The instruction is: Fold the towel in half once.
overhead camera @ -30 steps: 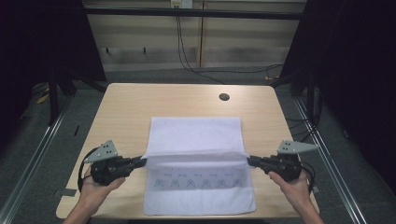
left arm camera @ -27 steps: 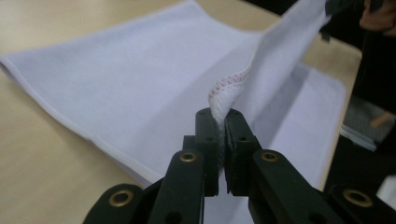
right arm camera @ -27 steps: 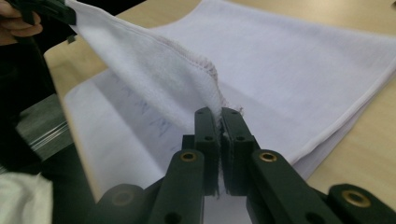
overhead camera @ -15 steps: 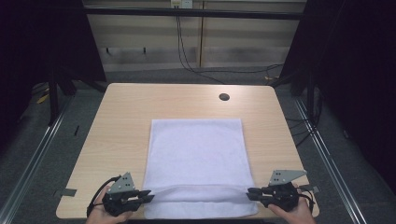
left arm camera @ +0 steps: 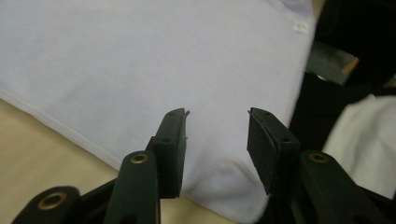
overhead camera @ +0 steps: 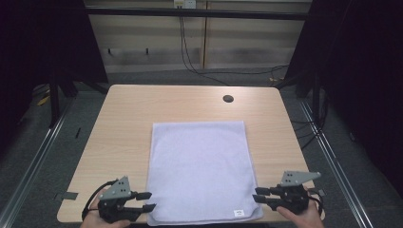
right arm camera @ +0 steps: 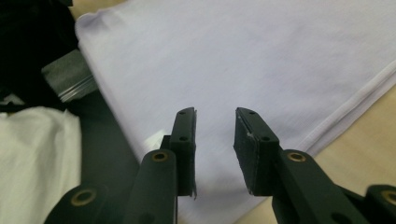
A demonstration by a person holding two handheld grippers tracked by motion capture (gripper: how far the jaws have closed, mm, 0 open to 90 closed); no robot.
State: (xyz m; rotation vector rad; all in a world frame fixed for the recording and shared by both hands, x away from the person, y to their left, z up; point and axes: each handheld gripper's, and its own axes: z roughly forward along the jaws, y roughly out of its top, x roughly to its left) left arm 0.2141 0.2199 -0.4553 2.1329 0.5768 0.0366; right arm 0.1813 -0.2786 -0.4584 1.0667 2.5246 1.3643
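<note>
High view: we log the left gripper (overhead camera: 145, 201) at the near left corner of the table (overhead camera: 123, 123), held in the person's left hand (overhead camera: 97, 216). Its jaws are parted and point right, toward the towel (overhead camera: 199, 166), their tips just at the towel's left edge near the near left corner. In the left gripper view the left gripper (left arm camera: 217, 126) shows a clear gap between its two black jaws with nothing pinched between them — the towel (left arm camera: 140, 60) lies flat beneath and beyond them, and its hemmed edge runs across the bare tabletop (left arm camera: 32, 154).

The towel is white, folded, and spread flat on the middle of the table, nearer the person's side. Its long axis runs from the near edge toward the far edge; its near end reaches the table's near edge, and may slightly overhang it. A small label (overhead camera: 239, 212) sits near the near right corner. Beyond the towel, a dark round hole (overhead camera: 228, 99) is set in the tabletop close to the far edge.

At the right, the right gripper (overhead camera: 256, 195) rests in the person's right hand (overhead camera: 299, 216), jaws pointing left, tips just beside the towel's right edge. In the right gripper view the right gripper (right arm camera: 215, 126) is likewise released — jaws apart, gripping nothing, with the towel (right arm camera: 243, 51) lying under them.
</note>
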